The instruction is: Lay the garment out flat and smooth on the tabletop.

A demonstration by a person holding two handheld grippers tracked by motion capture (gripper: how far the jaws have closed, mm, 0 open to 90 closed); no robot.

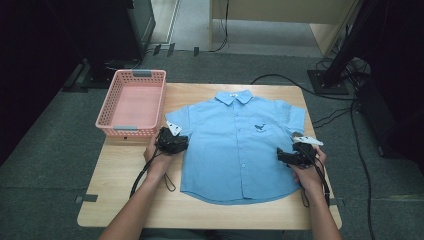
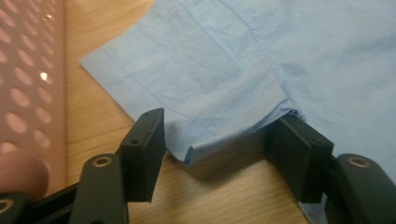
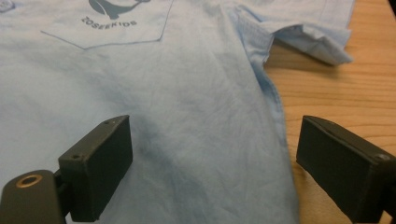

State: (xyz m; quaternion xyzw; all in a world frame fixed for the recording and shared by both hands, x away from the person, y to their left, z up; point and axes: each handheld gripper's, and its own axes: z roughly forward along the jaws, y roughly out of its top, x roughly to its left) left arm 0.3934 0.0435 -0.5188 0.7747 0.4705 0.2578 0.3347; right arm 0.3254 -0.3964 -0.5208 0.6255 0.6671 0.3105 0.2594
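Here we hold the left gripper (image 2: 215,154) with jaws apart around the sleeve hem (image 2: 219,140) of the blue shirt (image 1: 240,145), seemingly not pinching it. Our right gripper (image 3: 212,168) gapes wide over the shirt's side edge, which lies flat on the table (image 1: 125,200).

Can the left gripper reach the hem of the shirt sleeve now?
Probably yes: the left gripper is open, its jaws either side of the sleeve hem of the blue shirt, with nothing between.
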